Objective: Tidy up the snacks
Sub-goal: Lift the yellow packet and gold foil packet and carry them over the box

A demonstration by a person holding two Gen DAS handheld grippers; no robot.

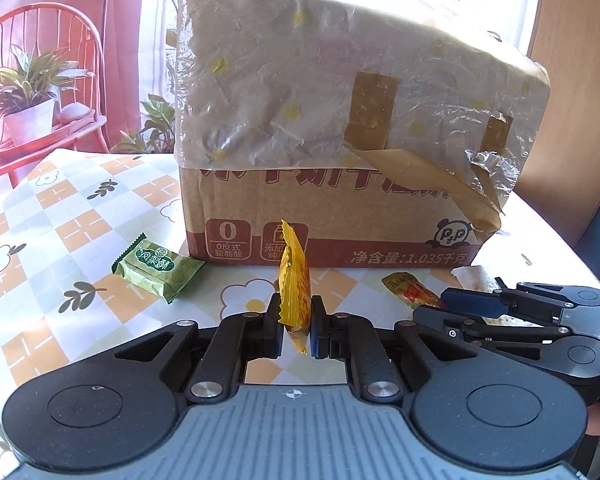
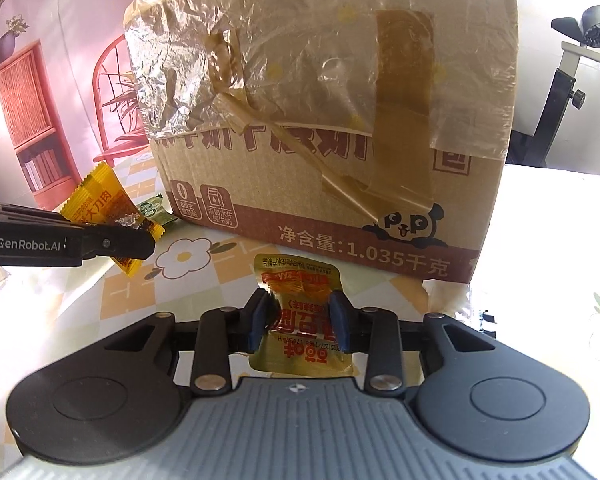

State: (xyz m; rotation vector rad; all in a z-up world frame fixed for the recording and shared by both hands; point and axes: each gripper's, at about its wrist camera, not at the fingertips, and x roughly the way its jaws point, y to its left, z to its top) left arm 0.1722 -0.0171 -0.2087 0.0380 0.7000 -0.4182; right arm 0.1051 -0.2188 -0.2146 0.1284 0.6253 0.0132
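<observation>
The left gripper [image 1: 296, 312] is clamped on a yellow snack packet [image 1: 295, 284], held edge-up and lifted clear of the tablecloth [image 1: 72, 236]. The right gripper [image 2: 300, 316] is set around a gold-and-red sachet [image 2: 300, 304]; both blue pads are seen against its sides and the film is buckled betw. them, so it is judged gripped, though whether it is off the table yet can't be told.

Just far of both grippers a cardboard box [image 1: 340, 208] is stood, upper half wrapped in crinkled plastic w/ brown tape strips, one strip peeling. A green snack packet [image 1: 158, 270] is left lying on the cloth near the box's lower left corner. A white wrapper [image 1: 470, 276] is partly seen to the right, behind the right gripper.

Progress: judged early to mid. Two items are in hand, none is shown placed anywhere; the box top isn't visible, so what's already inside can't be told. At least the green packet & the white wrapper remain.

Surface: orange-and-white check cloth w/ daisy print, strongly sunlit. Room: red chair [image 1: 40, 40], potted plant [image 1: 28, 92], window far right.
</observation>
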